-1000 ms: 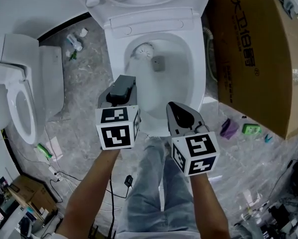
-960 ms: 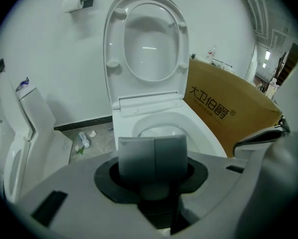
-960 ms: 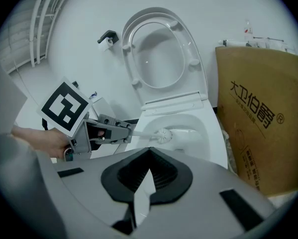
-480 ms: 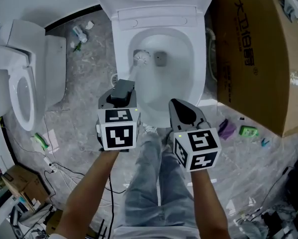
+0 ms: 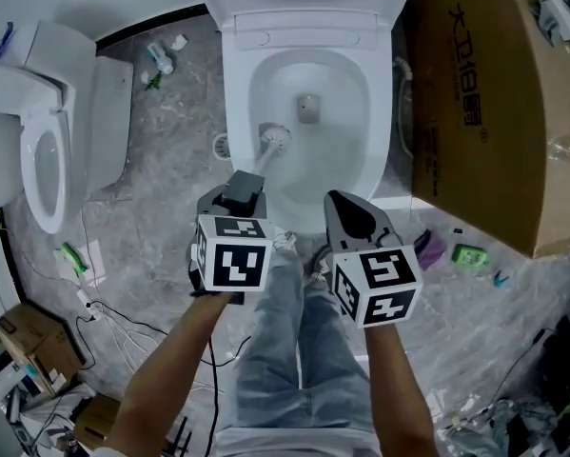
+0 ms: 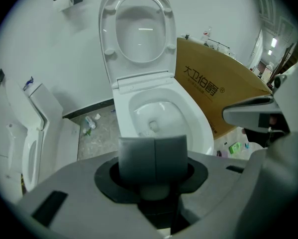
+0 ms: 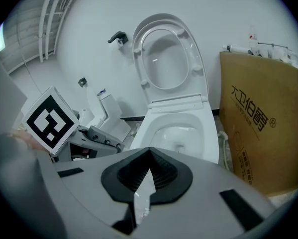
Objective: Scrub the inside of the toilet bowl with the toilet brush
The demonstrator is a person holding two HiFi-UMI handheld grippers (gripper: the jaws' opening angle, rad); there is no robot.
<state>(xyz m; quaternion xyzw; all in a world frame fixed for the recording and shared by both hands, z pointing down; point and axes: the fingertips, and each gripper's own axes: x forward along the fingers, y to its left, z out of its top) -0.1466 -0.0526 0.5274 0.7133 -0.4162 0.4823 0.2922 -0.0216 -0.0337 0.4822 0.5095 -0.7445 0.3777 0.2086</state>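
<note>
Toilets: two. A smaller white toilet (image 5: 99, 122) stands at the far left with its seat down. The main toilet (image 5: 235, 93) stands in the middle with its seat and lid (image 6: 139, 29) raised against the wall.
Floor litter, left side: one small bottle (image 5: 159, 58) lies near the wall between the two toilets. One green item (image 5: 72, 255) lies by the smaller toilet's front, and loose cables run beside it.
Grippers: two, each carrying one marker cube.
Left gripper (image 5: 239, 190): its jaws are clamped on the grey grip end of the toilet brush's handle. It is held over the main toilet's front left rim.
Toilet brush (image 5: 273, 139): one. Its white bristled head sits inside the bowl, against the left inner wall. The handle slopes back to the left gripper.
Bowl: one grey square patch (image 5: 308, 108) shows at its bottom, apart from the brush head.
Legs (image 5: 294, 350): two, in jeans, below and between the grippers.
Right gripper (image 5: 342, 209): its jaws are pressed together with nothing between them. It is held just right of the left gripper, at the bowl's front edge.
Floor litter, right side: one purple item (image 5: 437, 246) and one green packet (image 5: 470, 252), near each other.
Cardboard box (image 5: 484, 103): one, large, brown and printed, just beside the main toilet's right side.
</note>
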